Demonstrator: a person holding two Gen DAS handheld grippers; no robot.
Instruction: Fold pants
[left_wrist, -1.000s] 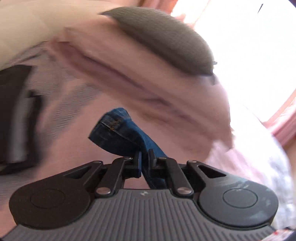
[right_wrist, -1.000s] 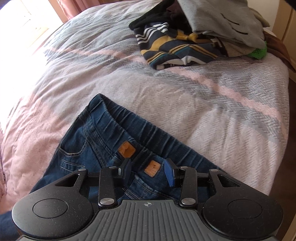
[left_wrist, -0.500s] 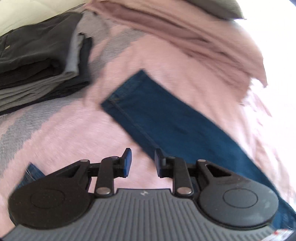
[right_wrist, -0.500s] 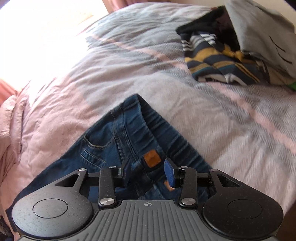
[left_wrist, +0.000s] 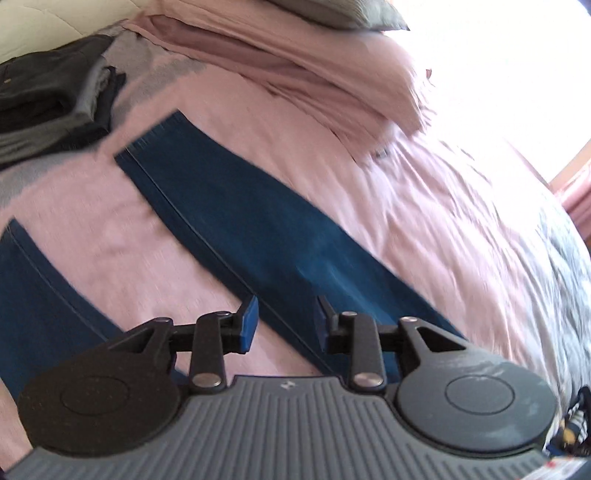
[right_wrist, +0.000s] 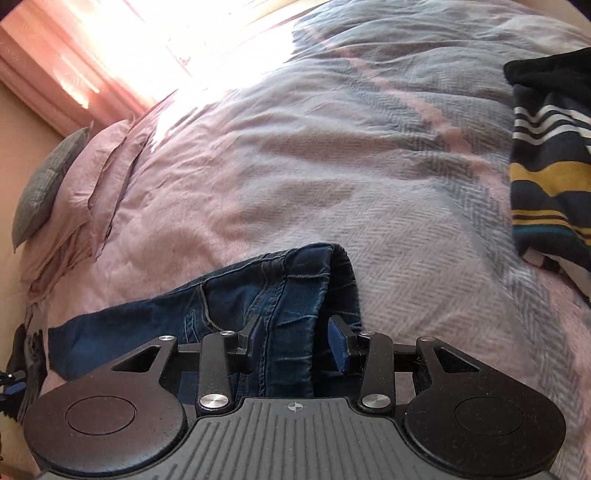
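Note:
Dark blue jeans lie spread on the pink and grey bed cover. In the left wrist view one leg (left_wrist: 236, 221) runs diagonally from its hem at upper left down under my left gripper (left_wrist: 284, 317), which is open above it with nothing held. The other leg (left_wrist: 40, 280) lies at the far left. In the right wrist view the waistband end of the jeans (right_wrist: 280, 288) is bunched, and my right gripper (right_wrist: 295, 341) stands open with the denim fly seam showing between its fingers.
A stack of folded dark clothes (left_wrist: 48, 107) sits at the upper left near pink pillows (left_wrist: 317, 74) and a grey cushion (left_wrist: 343, 14). A striped navy and yellow garment (right_wrist: 550, 170) lies on the bed cover (right_wrist: 332, 166) at the right.
My left gripper let go of the jeans hem, opened and pulled back, leaving the leg flat. The right gripper stayed open and swung its view left over the waistband.

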